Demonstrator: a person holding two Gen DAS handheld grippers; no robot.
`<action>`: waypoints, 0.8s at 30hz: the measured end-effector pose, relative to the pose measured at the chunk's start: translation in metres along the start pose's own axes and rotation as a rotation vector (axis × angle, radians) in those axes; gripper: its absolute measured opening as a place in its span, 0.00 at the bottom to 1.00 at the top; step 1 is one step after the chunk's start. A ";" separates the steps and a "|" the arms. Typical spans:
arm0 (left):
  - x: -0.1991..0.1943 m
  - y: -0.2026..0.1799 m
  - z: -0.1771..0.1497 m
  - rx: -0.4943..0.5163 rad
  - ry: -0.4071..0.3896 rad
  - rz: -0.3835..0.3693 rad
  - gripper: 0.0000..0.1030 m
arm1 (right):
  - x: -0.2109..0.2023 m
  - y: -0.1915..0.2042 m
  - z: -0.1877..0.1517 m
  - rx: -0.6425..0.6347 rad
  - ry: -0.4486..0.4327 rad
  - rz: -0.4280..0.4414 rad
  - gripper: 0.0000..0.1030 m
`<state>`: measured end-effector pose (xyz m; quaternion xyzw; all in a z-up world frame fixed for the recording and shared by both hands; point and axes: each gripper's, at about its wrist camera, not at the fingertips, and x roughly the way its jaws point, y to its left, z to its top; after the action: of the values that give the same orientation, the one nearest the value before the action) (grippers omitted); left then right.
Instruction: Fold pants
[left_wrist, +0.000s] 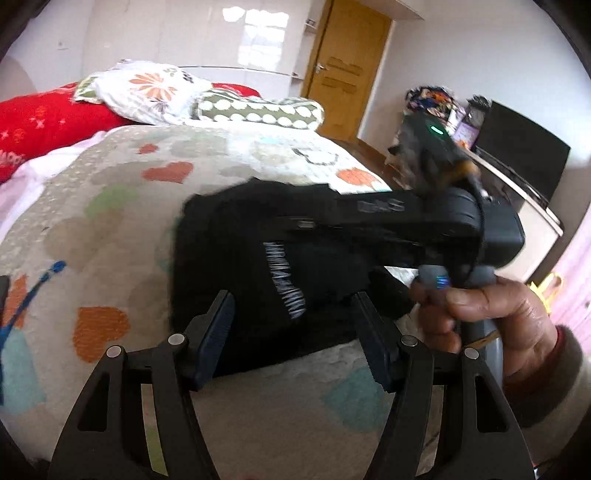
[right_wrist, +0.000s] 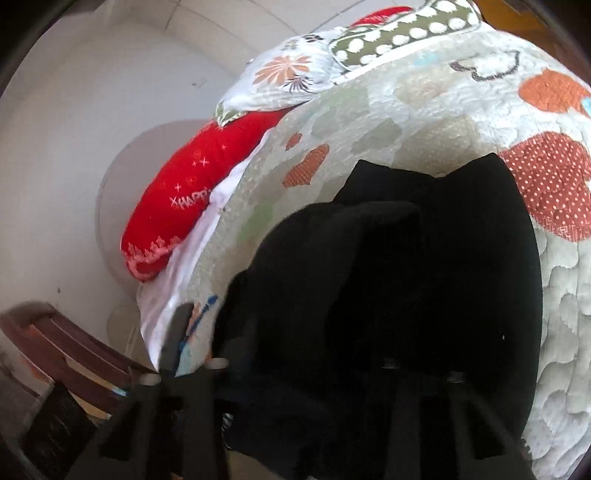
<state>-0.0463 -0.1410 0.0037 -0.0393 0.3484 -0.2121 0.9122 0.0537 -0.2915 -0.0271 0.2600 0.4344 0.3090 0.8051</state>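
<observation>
The pants (left_wrist: 280, 258) lay on the quilt (left_wrist: 92, 229) of a bed, already gathered into a compact black bundle, so the fold seemed to be in a late step, perhaps the last turn or a final tidying. The left gripper (left_wrist: 295, 332) hovered just over the near edge of the bundle with its fingers spread wide and nothing between them. The right gripper (left_wrist: 424, 218), held in the right hand (left_wrist: 491, 314), reached across above the far side of the pants; from its own camera its fingers were lost against the black cloth (right_wrist: 424, 277), so whether it was open, closed or pinching fabric could not be told. The next move probably called for taking a free edge cleanly and laying it over square, or pressing the stack flat, without dragging the lower layers askew. The pants looked thick and soft, matte black, with a line of white lettering (left_wrist: 286, 280) on the top face. In the right view a raised fold stood over the flatter layer beneath, its edges rounded rather than crisp.
</observation>
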 end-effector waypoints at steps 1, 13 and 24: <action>-0.005 0.005 0.002 -0.015 -0.010 0.009 0.63 | -0.008 0.002 0.001 -0.016 -0.019 0.011 0.21; 0.001 0.027 0.025 -0.139 0.006 0.081 0.65 | -0.043 -0.024 0.001 -0.137 -0.039 -0.361 0.21; 0.032 0.004 0.046 -0.064 0.022 0.152 0.65 | -0.093 0.016 0.024 -0.223 -0.221 -0.342 0.45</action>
<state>0.0066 -0.1535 0.0182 -0.0397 0.3671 -0.1314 0.9200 0.0295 -0.3517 0.0454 0.1244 0.3446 0.1838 0.9121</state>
